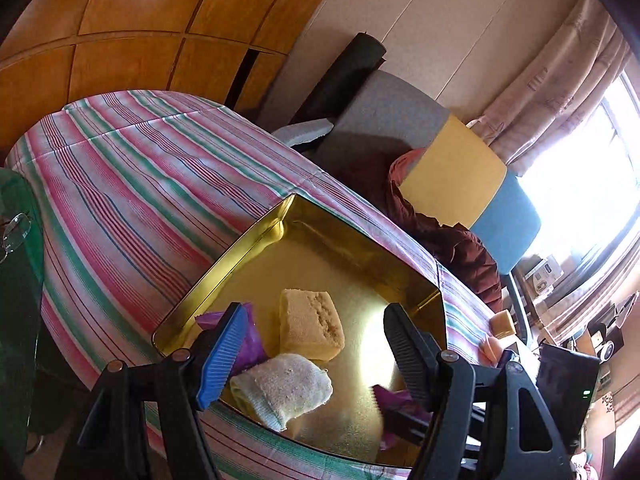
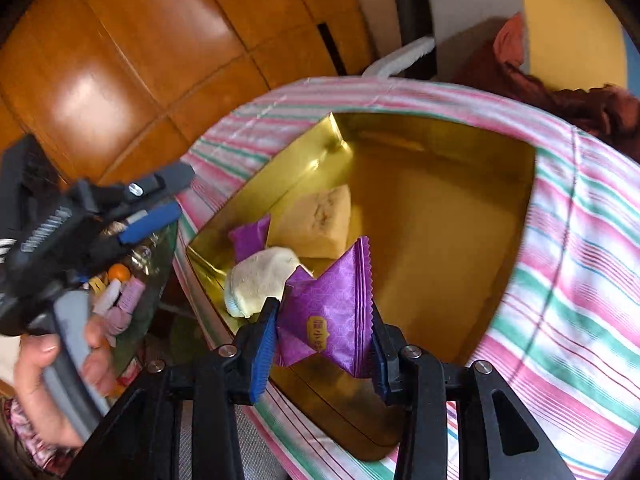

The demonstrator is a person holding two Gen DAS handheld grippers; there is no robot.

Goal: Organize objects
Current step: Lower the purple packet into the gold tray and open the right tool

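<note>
Purple foil is what your right hand-held gripper [image 2: 324,344] has between its blue-padded fingers [image 2: 262,354]: a small purple sachet with crimped ends and a yellow label [image 2: 330,312], pinched across its middle with the jaws drawn in close so it hangs freely over the near part of the gold metal tin [image 2: 516,184]. Holding it by the body rather than a crimped end looks like the steadier choice for a light, slippery packet, and it is already above the tin, so I judge the drop is what remains.

Your left hand-held gripper [image 1: 316,352] hovers over the same tin with its jaws spread wide and nothing between them; the things seen in the gap lie below on the tin's floor. In the right wrist view your left hand [image 2: 52,364] wraps its grey handle, off to the tin's left, likely kept clear so the right has room.

Inside the tin, gathered toward one corner, lie a pale yellow sponge block [image 1: 310,322], a rolled off-white sock with a light blue toe [image 1: 280,388] touching it, and another purple sachet [image 1: 250,334] just beside both. Most of the gold floor is bare, so the packet can go anywhere.

Beneath the tin, the bench [image 1: 132,184] wears a pink, green and white striped cloth. A small tan cube [image 1: 503,322] sits near its far edge. Beyond stand orange wooden cupboard doors [image 1: 132,12], a chair with grey, yellow and blue cushions [image 1: 456,172] draped with dark red clothing, and a curtained bright window [image 1: 580,176].
</note>
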